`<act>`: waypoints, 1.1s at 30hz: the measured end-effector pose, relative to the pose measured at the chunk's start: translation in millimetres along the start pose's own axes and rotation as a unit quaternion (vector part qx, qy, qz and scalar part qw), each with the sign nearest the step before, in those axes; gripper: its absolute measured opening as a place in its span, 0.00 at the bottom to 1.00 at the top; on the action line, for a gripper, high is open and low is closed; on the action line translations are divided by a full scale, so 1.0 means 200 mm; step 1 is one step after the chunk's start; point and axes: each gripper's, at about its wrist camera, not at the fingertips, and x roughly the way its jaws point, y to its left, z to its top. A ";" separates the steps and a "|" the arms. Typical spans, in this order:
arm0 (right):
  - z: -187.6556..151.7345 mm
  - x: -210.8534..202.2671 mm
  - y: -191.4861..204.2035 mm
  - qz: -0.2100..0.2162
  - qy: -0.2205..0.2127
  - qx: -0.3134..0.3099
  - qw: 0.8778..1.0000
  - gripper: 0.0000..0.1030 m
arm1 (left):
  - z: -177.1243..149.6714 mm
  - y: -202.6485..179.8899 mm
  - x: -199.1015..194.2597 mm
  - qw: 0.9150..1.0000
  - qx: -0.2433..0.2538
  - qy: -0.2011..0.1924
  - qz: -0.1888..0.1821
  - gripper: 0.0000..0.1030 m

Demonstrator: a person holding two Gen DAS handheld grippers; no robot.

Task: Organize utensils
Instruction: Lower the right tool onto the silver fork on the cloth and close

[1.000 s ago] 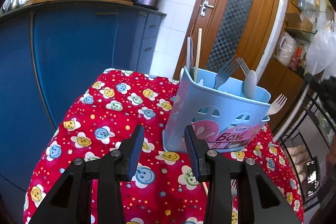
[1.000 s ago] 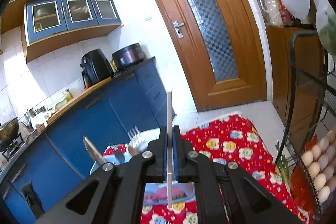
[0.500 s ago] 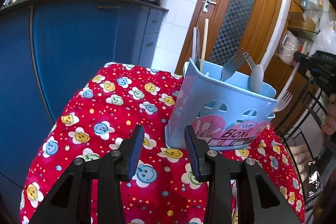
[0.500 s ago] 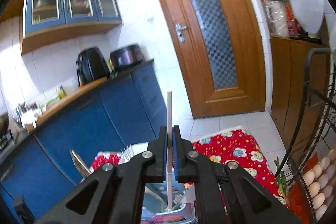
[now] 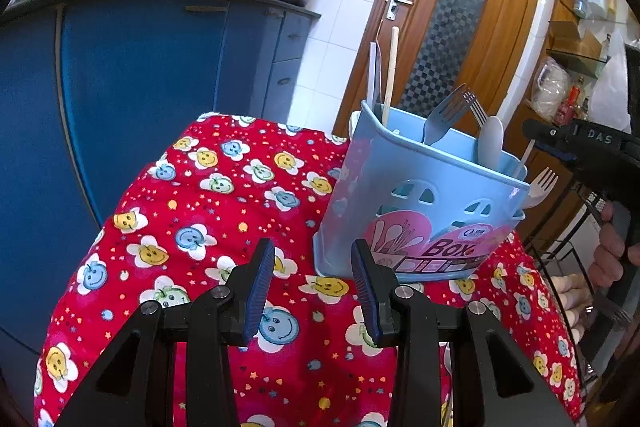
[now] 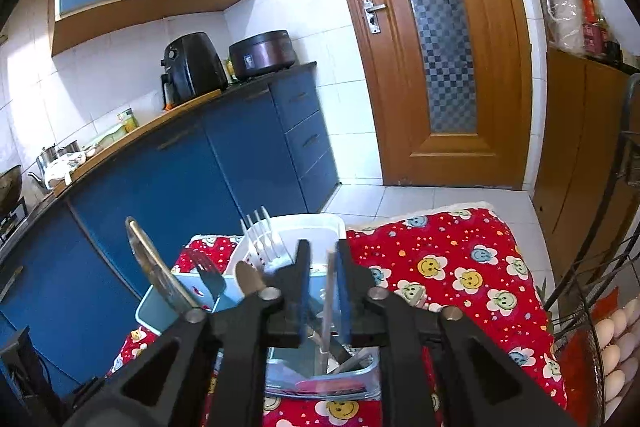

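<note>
Nearest, the left claw (image 5: 313, 283) hangs spread and empty over the red smiley-print cloth (image 5: 224, 211). Just beyond stands the pale blue caddy (image 5: 416, 203), labelled "Box", holding forks, a spoon and chopsticks. Above its right compartment, the right claw (image 6: 323, 291) is parted around a white chopstick (image 6: 327, 297).

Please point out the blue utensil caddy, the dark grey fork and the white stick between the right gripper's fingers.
blue utensil caddy (image 5: 404, 175): left wrist view, front wall.
dark grey fork (image 5: 442, 115): left wrist view, its head.
white stick (image 6: 329, 291): right wrist view, mid-shaft.
</note>
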 end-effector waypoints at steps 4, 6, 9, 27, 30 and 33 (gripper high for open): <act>0.01 -0.06 0.00 0.009 -0.010 0.006 1.000 0.24 | 0.00 0.00 0.00 1.000 -0.001 0.000 -0.001 0.40; 0.00 -0.11 0.00 0.013 -0.013 0.013 1.000 0.27 | 0.00 0.00 0.00 1.000 -0.001 0.000 -0.002 0.40; -0.03 -0.16 -0.02 0.019 -0.009 0.023 1.000 0.28 | -0.01 0.00 -0.02 1.000 -0.001 0.001 -0.004 0.40; -0.48 -0.18 -0.13 0.037 0.102 0.088 0.990 0.32 | -0.05 -0.06 -0.11 1.000 0.014 0.004 -0.013 0.40; -0.54 -0.17 -0.15 0.038 0.116 0.096 0.988 0.35 | -0.06 -0.06 -0.12 1.000 0.014 0.007 -0.011 0.40; -0.60 -0.14 -0.17 0.037 0.135 0.105 0.985 0.41 | -0.07 -0.05 -0.12 1.000 0.012 0.009 -0.010 0.40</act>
